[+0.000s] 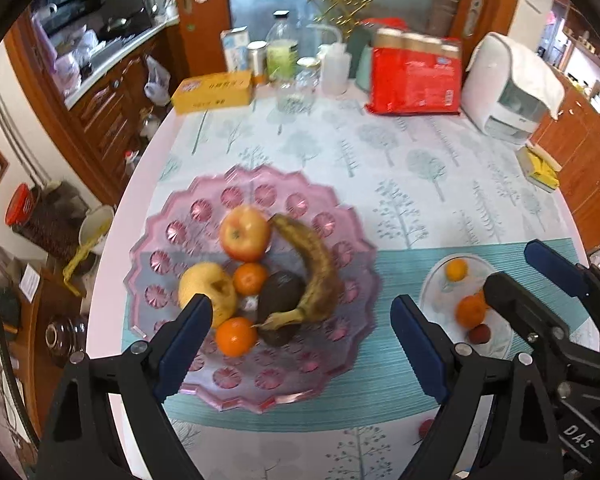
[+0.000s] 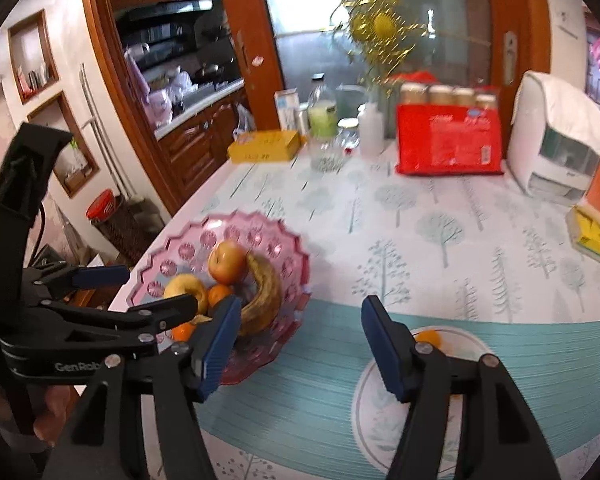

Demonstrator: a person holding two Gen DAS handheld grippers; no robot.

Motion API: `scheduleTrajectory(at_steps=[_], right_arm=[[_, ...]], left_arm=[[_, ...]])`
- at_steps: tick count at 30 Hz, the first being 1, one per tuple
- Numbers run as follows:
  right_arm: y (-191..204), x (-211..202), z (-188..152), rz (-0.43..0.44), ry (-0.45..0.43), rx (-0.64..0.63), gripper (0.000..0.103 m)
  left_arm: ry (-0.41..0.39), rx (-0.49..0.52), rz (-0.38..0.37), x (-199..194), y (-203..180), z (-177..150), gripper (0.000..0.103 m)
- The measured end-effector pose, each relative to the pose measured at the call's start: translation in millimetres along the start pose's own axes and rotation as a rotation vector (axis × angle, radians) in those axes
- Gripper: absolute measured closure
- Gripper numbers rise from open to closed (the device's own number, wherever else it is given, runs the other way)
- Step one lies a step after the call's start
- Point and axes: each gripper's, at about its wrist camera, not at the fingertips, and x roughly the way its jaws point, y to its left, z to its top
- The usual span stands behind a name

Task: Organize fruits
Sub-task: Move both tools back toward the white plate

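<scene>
**Both hand-held grippers up and empty, fruit split between two dishes**

Left wrist view: the left hand-held gripper (image 1: 302, 320) hangs above the pink dish (image 1: 340, 216), jaws spread wide, nothing between them. The dish sits near the left edge of the surface (image 1: 340, 152) and is crowded: apple (image 1: 245, 233), pear (image 1: 206, 290), two mandarins (image 1: 251, 279), a dark avocado (image 1: 280, 300) and a banana (image 1: 312, 264) curled over it. Off toward the right edge, the small clear plate (image 1: 440, 292) carries an orange (image 1: 470, 311), a smaller one (image 1: 457, 270) and a red fruit (image 1: 479, 335); the right hand-held gripper (image 1: 512, 276) hovers over it, open. One little red fruit (image 1: 425, 428) lies loose near the front edge. The risk, as I read it: round fruit dropped onto that heap could roll off, and the dish's rim is close to the surface's left edge.

Right wrist view: the right hand-held gripper (image 2: 296, 338) is parted and empty, the plate (image 2: 468, 340) just below and beyond its right finger, a small orange (image 2: 428, 337) peeking out. The pink dish (image 2: 260, 224) lies to its left, beside the left hand-held gripper (image 2: 140, 286). The two tools work close together; reaching across could clip one against the other, or knock the banana (image 2: 266, 300).
</scene>
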Motion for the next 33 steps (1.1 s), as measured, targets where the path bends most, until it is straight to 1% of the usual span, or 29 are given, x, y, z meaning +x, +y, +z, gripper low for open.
scheduleTrajectory(at_steps=[6, 12, 19, 22, 27, 33], right_arm=[[-29.4, -33.1, -2.3, -0.051, -0.069, 0.037, 0.037], [-69.7, -50.8, -15.3, -0.119, -0.076, 0.093, 0.037], [-118.8, -57.6, -43.1, -0.193, -0.042, 0.159, 0.037], [-139.7, -53.5, -57.5, -0.223, -0.008, 0.188, 0.037], [-167.7, -43.2, -80.9, -0.248, 0.049, 0.232, 0.037], [-202.2, -31.8, -108.5, -0.255, 0.107, 0.296, 0.037]], left_arm=[[-0.047, 0.054, -0.029, -11.7, -36.1, 5.3, 0.013], [-0.053, 0.113, -0.069, -10.0, -76.9, 4.0, 0.013], [-0.031, 0.179, -0.101, 5.5, -126.0, -3.7, 0.013], [-0.018, 0.203, -0.107, 15.7, -142.0, -6.9, 0.013], [0.018, 0.237, -0.113, 40.2, -167.9, -14.4, 0.013], [0.077, 0.272, -0.109, 73.4, -190.4, -27.0, 0.013]])
